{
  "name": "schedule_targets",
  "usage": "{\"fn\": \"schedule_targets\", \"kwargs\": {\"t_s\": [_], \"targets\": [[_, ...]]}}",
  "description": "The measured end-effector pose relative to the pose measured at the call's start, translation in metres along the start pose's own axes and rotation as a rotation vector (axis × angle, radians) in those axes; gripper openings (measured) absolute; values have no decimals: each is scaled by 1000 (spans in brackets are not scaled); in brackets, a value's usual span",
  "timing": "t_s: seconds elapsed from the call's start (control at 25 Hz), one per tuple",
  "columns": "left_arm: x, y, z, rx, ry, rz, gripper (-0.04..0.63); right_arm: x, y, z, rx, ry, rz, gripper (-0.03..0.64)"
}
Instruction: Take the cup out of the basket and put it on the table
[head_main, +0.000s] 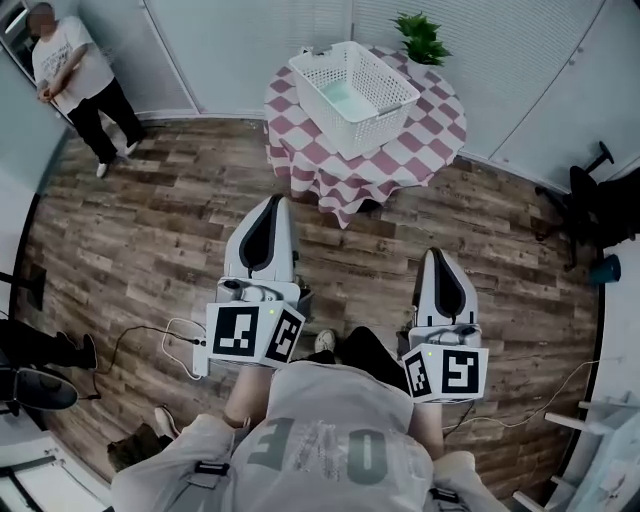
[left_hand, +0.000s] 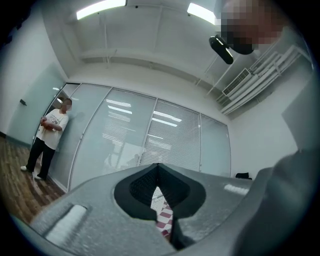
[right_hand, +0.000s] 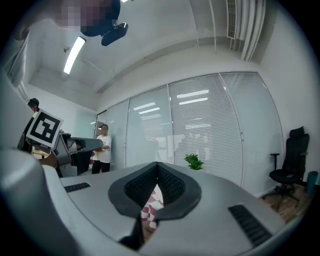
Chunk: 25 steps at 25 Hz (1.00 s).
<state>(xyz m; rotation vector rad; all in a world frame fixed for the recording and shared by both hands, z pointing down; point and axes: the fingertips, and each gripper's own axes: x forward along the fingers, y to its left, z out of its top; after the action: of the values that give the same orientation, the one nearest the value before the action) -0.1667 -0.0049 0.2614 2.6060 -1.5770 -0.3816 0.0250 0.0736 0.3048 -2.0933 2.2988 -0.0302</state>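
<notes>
Atop one table (head_main: 440, 140): one basket (head_main: 378, 135), one plant (head_main: 422, 40); left gripper (head_main: 270, 203), right gripper (head_main: 440, 256) both closed, empty.

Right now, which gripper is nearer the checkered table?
The left gripper: in the head view its tip lies closer to the table than the right gripper, which sits further back.

This looks like an office room. It has tall glass walls with white blinds (right_hand: 210, 125), long bright lights (left_hand: 100, 8) on the ceiling, and a black office chair on wheels (right_hand: 287, 167). On the brown wood-plank floor (head_main: 150, 250) stands a round table with a red and white checked cloth (head_main: 435, 140), with a green potted plant (head_main: 420, 38) at its far side.
</notes>
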Motion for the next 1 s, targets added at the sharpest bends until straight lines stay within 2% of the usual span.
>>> {"fn": "schedule_targets", "kwargs": {"t_s": [0.2,0.32,0.48,0.68,0.88,1.0], "targets": [[40,9,-19,5,37,1,6,43,-19,-2,8,10,9,11],[72,16,-27,12,39,6,6,79,-31,-3,17,-19,26,11],[134,22,-25,18,10,-4,5,142,-57,-4,38,-57,56,11],[207,11,-15,34,-59,12,6,188,-97,8,54,-89,109,11],[293,14,-11,64,-87,30,5,262,-143,21,59,-75,168,11],[337,25,-12,66,-69,58,6,308,-162,24,73,-59,198,11]]}}
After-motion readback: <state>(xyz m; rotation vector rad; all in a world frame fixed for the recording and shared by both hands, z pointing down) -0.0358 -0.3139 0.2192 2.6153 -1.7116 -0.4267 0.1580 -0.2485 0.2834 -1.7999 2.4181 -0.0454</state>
